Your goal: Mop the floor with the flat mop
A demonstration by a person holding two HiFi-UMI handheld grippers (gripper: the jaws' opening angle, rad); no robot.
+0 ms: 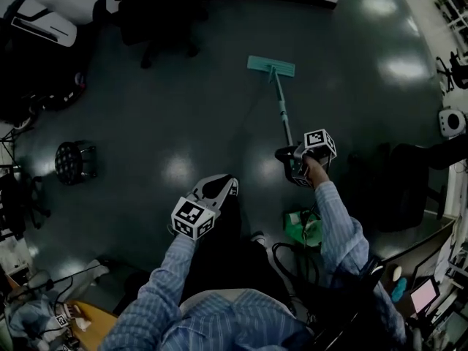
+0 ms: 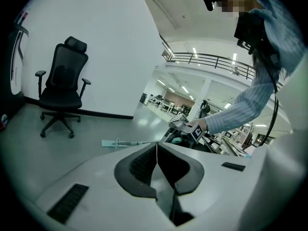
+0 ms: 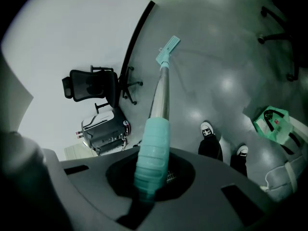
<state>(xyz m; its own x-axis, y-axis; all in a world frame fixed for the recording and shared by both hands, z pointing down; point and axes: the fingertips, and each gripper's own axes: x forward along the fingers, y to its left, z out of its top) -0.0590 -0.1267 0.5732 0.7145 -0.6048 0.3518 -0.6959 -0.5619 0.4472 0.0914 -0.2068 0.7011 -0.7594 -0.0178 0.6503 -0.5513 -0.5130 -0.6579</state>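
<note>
Left gripper (image 1: 223,186): held low in front of my body, clear of the floor (image 1: 168,115). Jaws fully closed against each other, nothing between them.

Mop (image 1: 280,102): its pad (image 1: 271,66) lies flat on the floor ahead of me, and the handle slants back up to my right side.

Right gripper (image 1: 291,161): jaws clamped on the teal grip (image 3: 153,148) at the handle's upper end. A green bag (image 1: 303,227) sits on the floor below it.

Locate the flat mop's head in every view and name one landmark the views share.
Head view: mop head at upper centre.
Left gripper view: low, left of centre.
Right gripper view: top centre, at the far end of the pole.
Shared landmark: black office chair.
</note>
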